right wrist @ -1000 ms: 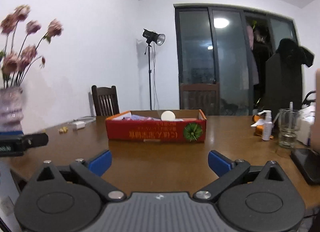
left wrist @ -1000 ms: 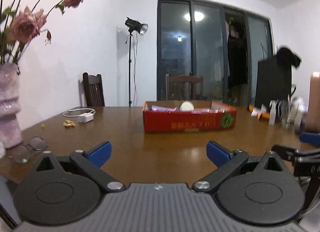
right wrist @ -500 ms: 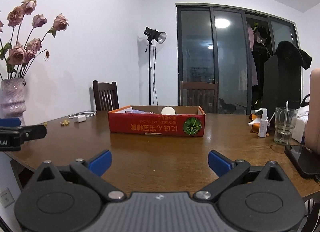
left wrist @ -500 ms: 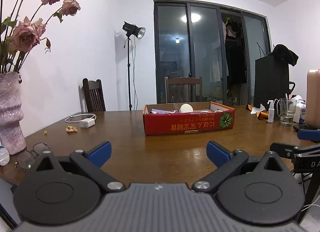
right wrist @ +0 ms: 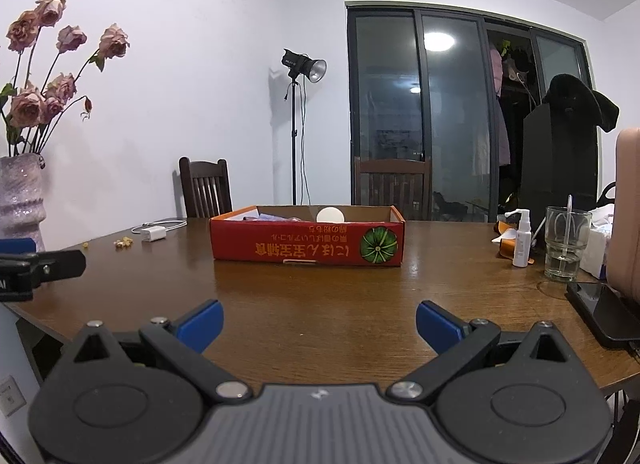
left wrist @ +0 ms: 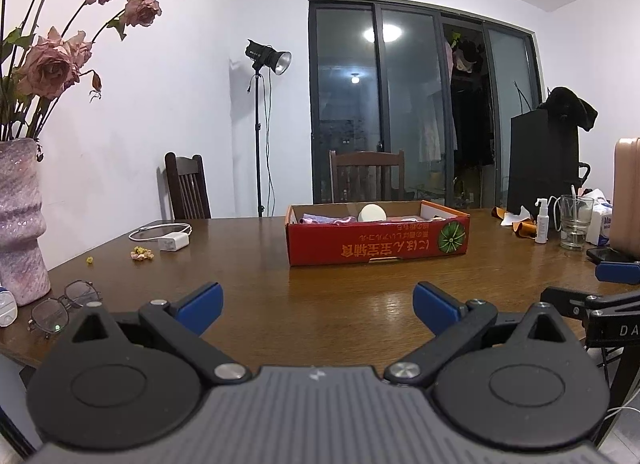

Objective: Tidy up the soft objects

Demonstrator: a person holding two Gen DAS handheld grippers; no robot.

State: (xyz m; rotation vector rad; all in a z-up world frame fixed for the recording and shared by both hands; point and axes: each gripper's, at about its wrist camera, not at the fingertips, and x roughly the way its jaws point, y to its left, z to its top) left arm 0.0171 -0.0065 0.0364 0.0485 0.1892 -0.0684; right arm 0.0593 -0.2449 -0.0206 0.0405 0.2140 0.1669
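Observation:
A red cardboard box (left wrist: 378, 248) stands on the brown wooden table (left wrist: 280, 296), well ahead of both grippers; it also shows in the right wrist view (right wrist: 308, 248). Inside it lie pinkish-purple soft cloths (left wrist: 326, 220) and a white round object (left wrist: 372, 213), seen too in the right wrist view (right wrist: 330, 215). My left gripper (left wrist: 318, 306) is open and empty above the table's near edge. My right gripper (right wrist: 319, 324) is open and empty. Each gripper shows at the other view's edge: the right one (left wrist: 616, 292), the left one (right wrist: 36, 268).
A purple vase (left wrist: 20, 220) of dried roses, glasses (left wrist: 60, 306), a white charger with cable (left wrist: 172, 242) and crumbs sit at the left. A spray bottle (right wrist: 521, 240), glass (right wrist: 566, 244), tissues, a phone (right wrist: 604, 312) and a pink case stand at the right. Chairs stand behind the table.
Both views have tilted and settled: the box now sits slightly lower and nearer in frame. Both grippers stay open and empty.

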